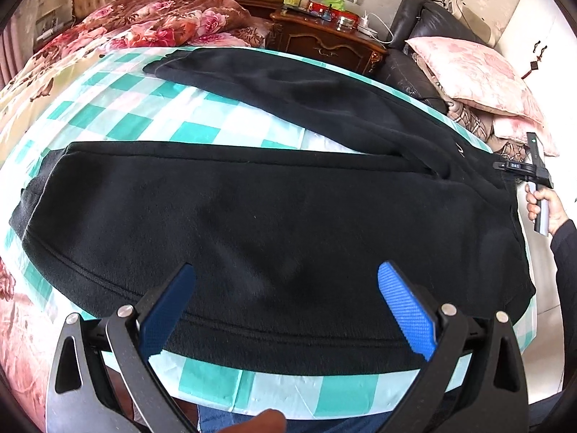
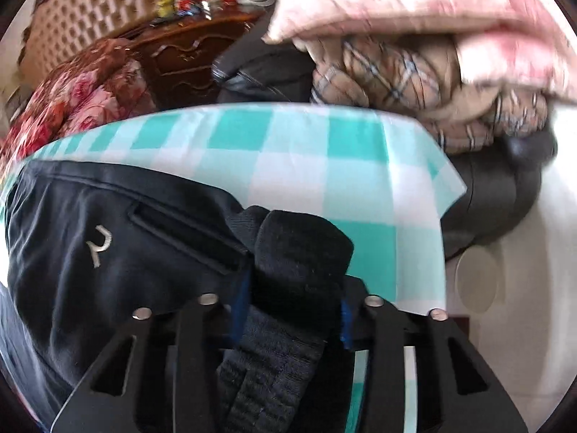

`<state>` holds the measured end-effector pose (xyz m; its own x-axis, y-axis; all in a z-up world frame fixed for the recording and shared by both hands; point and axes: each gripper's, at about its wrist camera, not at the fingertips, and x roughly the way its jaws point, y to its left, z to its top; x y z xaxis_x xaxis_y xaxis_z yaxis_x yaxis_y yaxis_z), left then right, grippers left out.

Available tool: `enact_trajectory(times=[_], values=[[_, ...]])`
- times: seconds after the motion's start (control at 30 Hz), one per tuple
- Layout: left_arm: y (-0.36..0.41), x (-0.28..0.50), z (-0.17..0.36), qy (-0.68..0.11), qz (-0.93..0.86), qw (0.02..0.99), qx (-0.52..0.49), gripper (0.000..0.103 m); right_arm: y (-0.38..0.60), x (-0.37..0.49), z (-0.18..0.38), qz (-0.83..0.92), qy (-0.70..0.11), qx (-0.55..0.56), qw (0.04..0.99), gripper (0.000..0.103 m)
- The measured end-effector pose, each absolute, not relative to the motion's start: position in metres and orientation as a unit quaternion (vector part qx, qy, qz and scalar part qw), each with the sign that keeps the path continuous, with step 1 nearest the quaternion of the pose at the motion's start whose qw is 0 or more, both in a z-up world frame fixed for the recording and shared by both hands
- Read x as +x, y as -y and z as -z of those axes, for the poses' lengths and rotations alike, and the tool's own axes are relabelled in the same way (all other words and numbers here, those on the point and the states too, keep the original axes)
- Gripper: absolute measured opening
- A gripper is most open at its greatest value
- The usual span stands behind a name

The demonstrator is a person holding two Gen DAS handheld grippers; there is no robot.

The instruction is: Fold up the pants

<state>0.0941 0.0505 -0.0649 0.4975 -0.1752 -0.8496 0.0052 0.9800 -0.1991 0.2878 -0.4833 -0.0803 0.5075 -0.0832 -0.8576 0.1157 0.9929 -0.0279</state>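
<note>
Black pants (image 1: pixel 288 216) lie spread on a green-and-white checked cloth (image 1: pixel 144 108), the two legs reaching left and the waist at the right. My left gripper (image 1: pixel 286 281) hovers open over the near leg, with its blue pads (image 1: pixel 407 310) wide apart and nothing between them. In the right wrist view, my right gripper (image 2: pixel 292 288) is shut on a bunched fold of the waistband (image 2: pixel 299 252), next to a pocket and a small white logo (image 2: pixel 99 245). The left wrist view shows the right gripper (image 1: pixel 533 169) at the pants' waist end, held by a hand (image 1: pixel 541 209).
Beyond the cloth stand a dark wooden bedside cabinet (image 1: pixel 324 43) with small items on it, a black leather seat (image 1: pixel 414 68) and a pink pillow (image 1: pixel 476 72) on folded plaid fabric. A floral blanket (image 1: pixel 162 18) lies on the bed at the back left. The cloth's right corner (image 2: pixel 432 180) hangs over an edge.
</note>
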Motion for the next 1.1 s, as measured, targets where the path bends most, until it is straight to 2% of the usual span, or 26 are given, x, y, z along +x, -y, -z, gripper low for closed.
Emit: enact_trajectory(times=[0.3, 0.43, 0.53, 0.7, 0.93, 1.0, 1.1], values=[[-0.056, 0.115, 0.059, -0.474, 0.055, 0.874, -0.091, 0.101, 0.390, 0.188, -0.004, 0.028, -0.317, -0.095, 0.943, 0.032], [-0.067, 0.148, 0.047, -0.450, 0.071, 0.878, -0.147, 0.101, 0.329, 0.113, -0.014, 0.000, -0.252, -0.155, 0.955, 0.031], [-0.074, 0.179, 0.048, -0.452, 0.088, 0.867, -0.192, 0.099, 0.305, 0.067, -0.010, -0.032, -0.241, -0.140, 0.960, 0.031], [-0.086, 0.235, 0.063, -0.478, 0.107, 0.828, -0.273, 0.075, 0.287, 0.011, 0.003, -0.071, -0.248, -0.088, 0.962, 0.030], [-0.094, 0.255, 0.066, -0.467, 0.119, 0.821, -0.308, 0.072, 0.332, -0.049, 0.016, -0.178, -0.266, 0.080, 0.944, 0.028], [-0.092, 0.263, 0.074, -0.472, 0.132, 0.811, -0.320, 0.061, 0.346, -0.050, 0.027, -0.176, -0.281, 0.117, 0.936, 0.028], [-0.090, 0.282, 0.084, -0.478, 0.144, 0.799, -0.335, 0.050, 0.348, -0.047, 0.042, -0.166, -0.306, 0.114, 0.931, 0.028]])
